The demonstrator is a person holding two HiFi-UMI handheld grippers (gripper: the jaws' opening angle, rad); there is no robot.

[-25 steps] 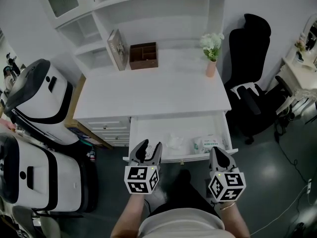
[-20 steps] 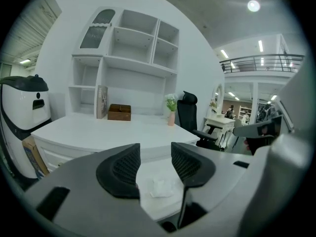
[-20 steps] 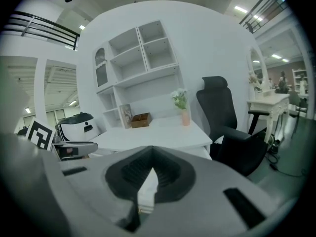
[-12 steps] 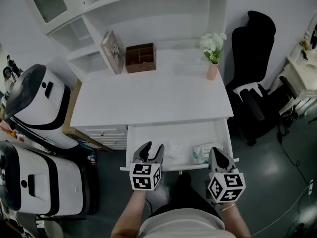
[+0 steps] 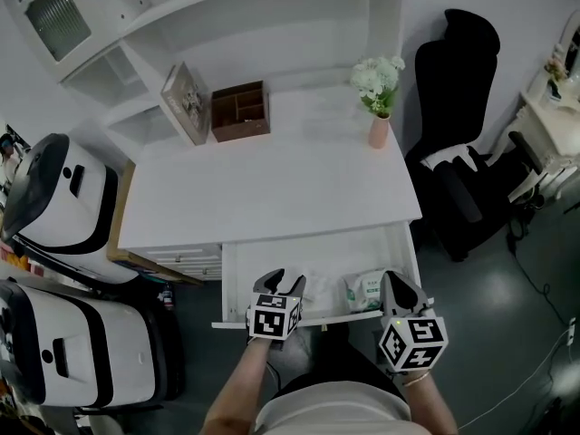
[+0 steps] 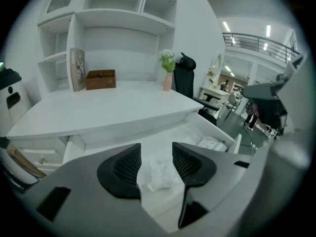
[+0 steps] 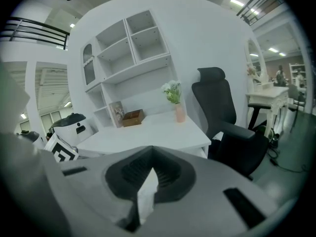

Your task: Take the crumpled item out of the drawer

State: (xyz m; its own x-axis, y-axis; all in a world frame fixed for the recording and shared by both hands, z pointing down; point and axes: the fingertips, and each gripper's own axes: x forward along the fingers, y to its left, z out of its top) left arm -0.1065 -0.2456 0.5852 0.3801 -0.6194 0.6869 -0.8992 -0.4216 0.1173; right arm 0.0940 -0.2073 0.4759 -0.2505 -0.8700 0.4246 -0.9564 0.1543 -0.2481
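Note:
The white desk's drawer [image 5: 234, 275] stands pulled out. A crumpled white item [image 5: 319, 277] lies near its middle. My left gripper [image 5: 283, 284] reaches over the drawer's front edge, just left of the item. In the left gripper view its jaws are opening; the crumpled item [image 6: 159, 173] shows in the gap of the left gripper [image 6: 157, 154], lying on the drawer floor with no pad pressing on it. My right gripper [image 5: 397, 284] hovers at the drawer's front right corner. In the right gripper view the tips of the right gripper [image 7: 152, 157] meet, with nothing held.
A white packet with green print [image 5: 365, 288] lies in the drawer's right part. On the desktop stand a brown wooden organiser [image 5: 240, 110], a leaning picture frame [image 5: 184, 101] and a pink vase with flowers [image 5: 379, 107]. A black chair [image 5: 453, 134] stands right, white-and-black machines [image 5: 63, 207] left.
My left gripper has moved forward over the drawer's front edge, closer to the crumpled item. The head view has shifted slightly. The right gripper has stayed about where it was.

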